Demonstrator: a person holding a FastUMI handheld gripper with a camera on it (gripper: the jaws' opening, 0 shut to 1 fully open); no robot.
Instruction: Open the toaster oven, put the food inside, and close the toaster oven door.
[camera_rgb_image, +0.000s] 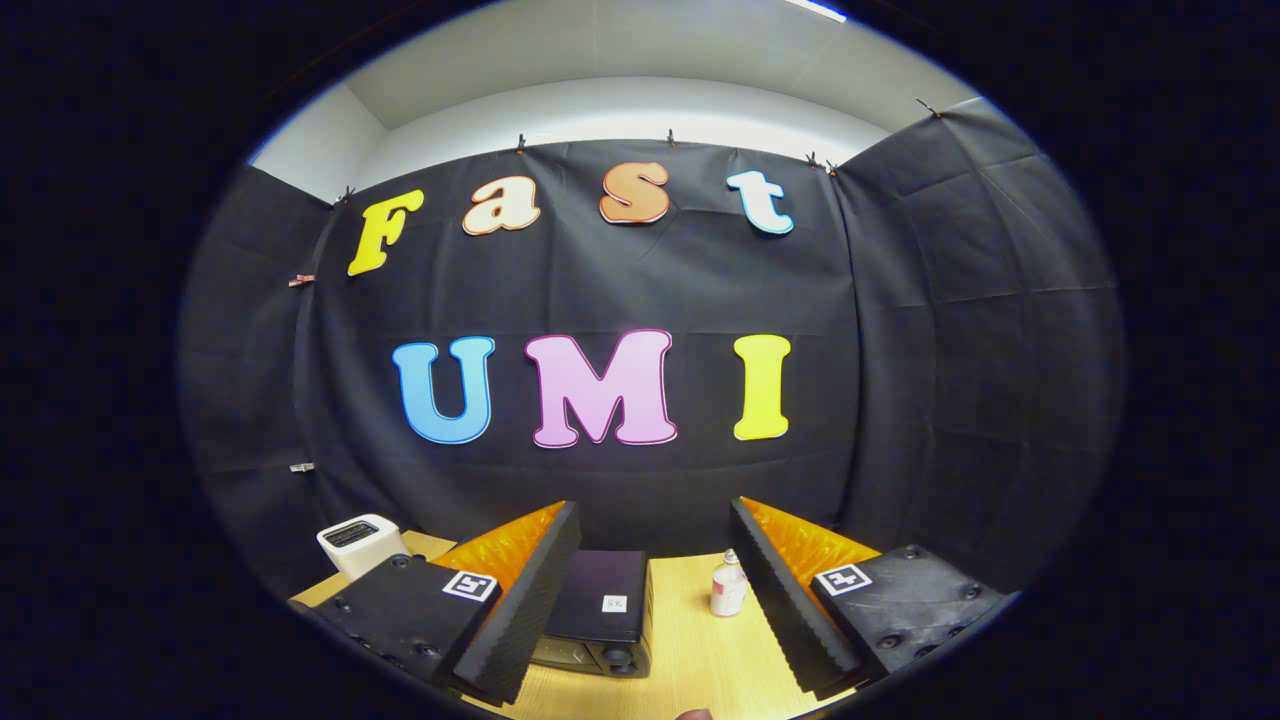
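1. The gripper hangs above the wooden table, fingers spread wide, holding nothing.
2. The black toaster oven sits below, between the fingers, nearer the left one.
3. A small white bottle stands just inside the right finger.
4. A white toaster stands beyond the left finger.

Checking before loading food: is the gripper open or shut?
Open: the gripper holds nothing, its fingers spread wide above the toaster oven on the table.

The gripper view looks from above the wooden table, facing the booth's back wall, toaster oven low in frame.
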